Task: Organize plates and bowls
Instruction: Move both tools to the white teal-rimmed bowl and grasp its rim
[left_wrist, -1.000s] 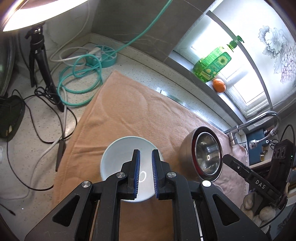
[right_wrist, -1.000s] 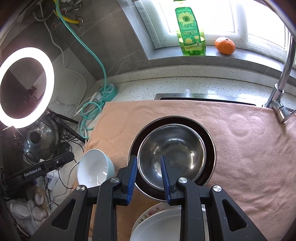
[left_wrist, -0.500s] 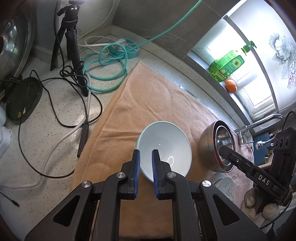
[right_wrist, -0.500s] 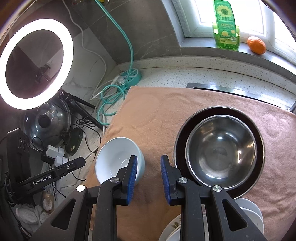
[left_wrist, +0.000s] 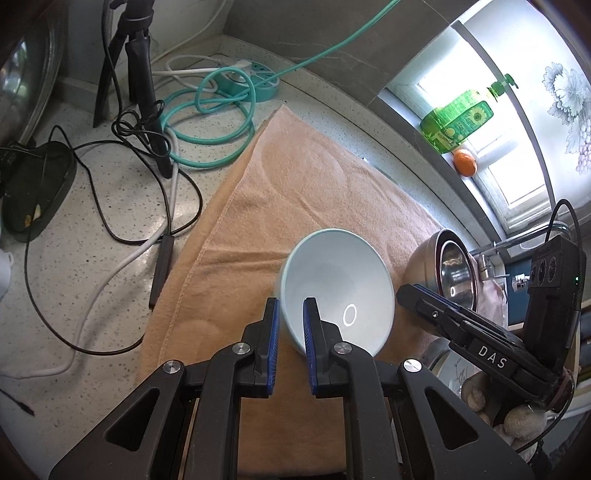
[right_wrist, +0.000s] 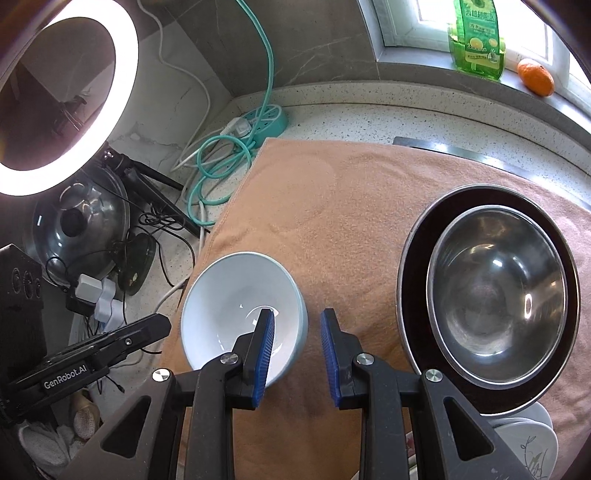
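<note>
Pale-blue bowl (left_wrist: 334, 291) on tan towel (left_wrist: 295, 184), near rim pinched by left gripper (left_wrist: 289, 325). Right gripper (right_wrist: 297, 332) parted, empty, bowl at its 10 o'clock; nested steel bowls (right_wrist: 495, 295) at 2 o'clock.

Both grippers, the left gripper (left_wrist: 290, 325) and the right gripper (right_wrist: 297, 341), had black triangular-cutout arms, silver screws, ribbed blue pads; side lettering read "DAS" and "GenRobot.AI".

Glossy pale-blue ceramic bowl (left_wrist: 334, 291), polished steel bowls (right_wrist: 496, 291), matt fuzzy peach cloth towel (right_wrist: 332, 206), speckled stone counter (left_wrist: 92, 236)
</note>
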